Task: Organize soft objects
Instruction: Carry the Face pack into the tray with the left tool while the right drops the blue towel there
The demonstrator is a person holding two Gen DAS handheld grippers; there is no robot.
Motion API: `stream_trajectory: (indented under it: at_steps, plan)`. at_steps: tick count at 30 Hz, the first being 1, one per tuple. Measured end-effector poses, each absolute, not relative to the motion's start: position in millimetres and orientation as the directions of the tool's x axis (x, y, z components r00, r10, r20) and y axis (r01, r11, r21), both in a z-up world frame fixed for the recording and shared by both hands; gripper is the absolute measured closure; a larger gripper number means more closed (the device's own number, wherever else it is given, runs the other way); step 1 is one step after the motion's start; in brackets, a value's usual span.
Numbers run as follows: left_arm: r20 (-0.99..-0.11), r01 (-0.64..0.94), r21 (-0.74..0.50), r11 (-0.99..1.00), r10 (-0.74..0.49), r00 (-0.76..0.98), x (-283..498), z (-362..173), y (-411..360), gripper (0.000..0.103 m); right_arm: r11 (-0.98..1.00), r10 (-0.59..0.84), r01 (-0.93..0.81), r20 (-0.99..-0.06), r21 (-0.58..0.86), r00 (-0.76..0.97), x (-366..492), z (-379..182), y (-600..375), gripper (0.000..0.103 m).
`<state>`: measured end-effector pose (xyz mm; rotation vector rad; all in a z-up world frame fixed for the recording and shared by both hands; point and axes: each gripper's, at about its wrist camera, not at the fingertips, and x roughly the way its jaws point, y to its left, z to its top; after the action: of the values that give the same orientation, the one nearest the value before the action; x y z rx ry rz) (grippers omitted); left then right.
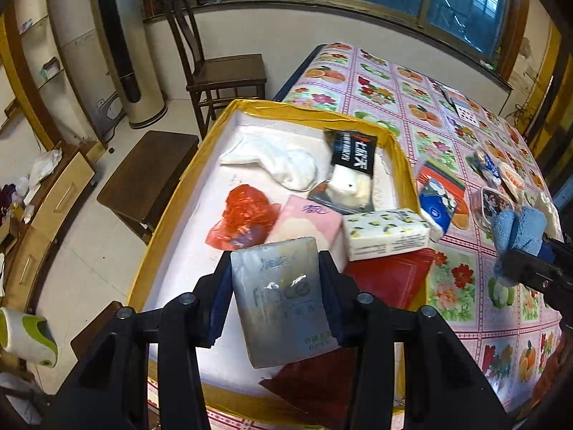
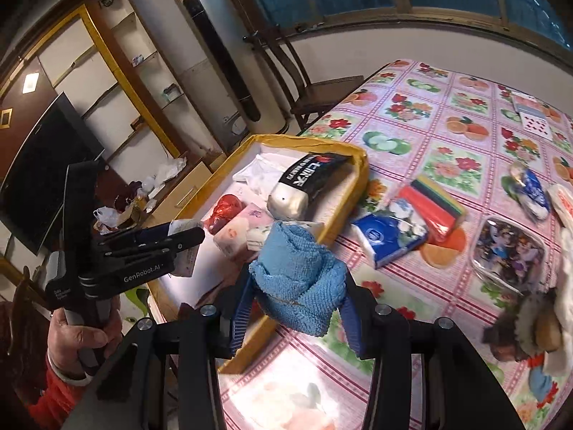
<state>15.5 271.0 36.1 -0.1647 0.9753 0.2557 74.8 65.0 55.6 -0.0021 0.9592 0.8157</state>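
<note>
The left gripper (image 1: 275,286) clamps a grey tissue pack (image 1: 283,301) between its two fingers, held above the near end of the yellow-rimmed tray (image 1: 404,150). Inside the tray lie a white sock (image 1: 279,161), a black-and-white snack packet (image 1: 349,165), a red plastic bag (image 1: 243,215), a pink tissue pack (image 1: 308,222) and a lemon-print tissue pack (image 1: 386,233) that rests against the tray's right rim. The right gripper (image 2: 297,308) pinches a rolled blue towel (image 2: 297,279) above the flowered tablecloth (image 2: 447,165), just beside the tray's right edge. A blue tissue pack (image 2: 386,236) lies on the cloth near that rim, against a striped red packet (image 2: 433,204).
</note>
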Motion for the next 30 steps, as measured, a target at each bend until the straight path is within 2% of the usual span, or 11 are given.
stream_trajectory:
  at_steps: [10, 13, 21, 24, 28, 30]
  plan:
    - [-0.805, -0.371, 0.008, 0.929, 0.227, 0.549, 9.6, 23.6, 302.4, 0.060, 0.698, 0.593, -0.644, -0.757, 0.314, 0.273, 107.9, 32.8, 151.0, 0.057]
    - [-0.795, -0.387, 0.024, 0.922, 0.253, 0.552, 9.3, 20.3, 306.1, 0.060, 0.712, 0.559, -0.649, -0.776, 0.268, 0.292, 114.7, 23.8, 169.2, 0.057]
    - [-0.768, -0.431, 0.047, 0.901, 0.308, 0.561, 7.5, 12.7, 310.3, 0.056, 0.732, 0.517, -0.636, -0.807, 0.244, 0.285, 131.5, -2.5, 190.9, 0.056]
    - [-0.757, -0.441, 0.058, 0.896, 0.327, 0.565, 6.8, 10.3, 309.5, 0.055, 0.727, 0.530, -0.636, -0.800, 0.258, 0.281, 130.1, -4.2, 190.8, 0.053]
    - [-0.732, -0.464, 0.063, 0.883, 0.357, 0.580, 2.8, 11.4, 310.1, 0.031, 0.721, 0.557, -0.641, -0.770, 0.263, 0.311, 123.4, 6.5, 183.2, 0.042]
    - [-0.718, -0.473, 0.065, 0.878, 0.371, 0.589, 0.1, 13.4, 309.3, 0.031, 0.722, 0.561, -0.646, -0.756, 0.248, 0.338, 118.1, 15.2, 178.5, 0.040]
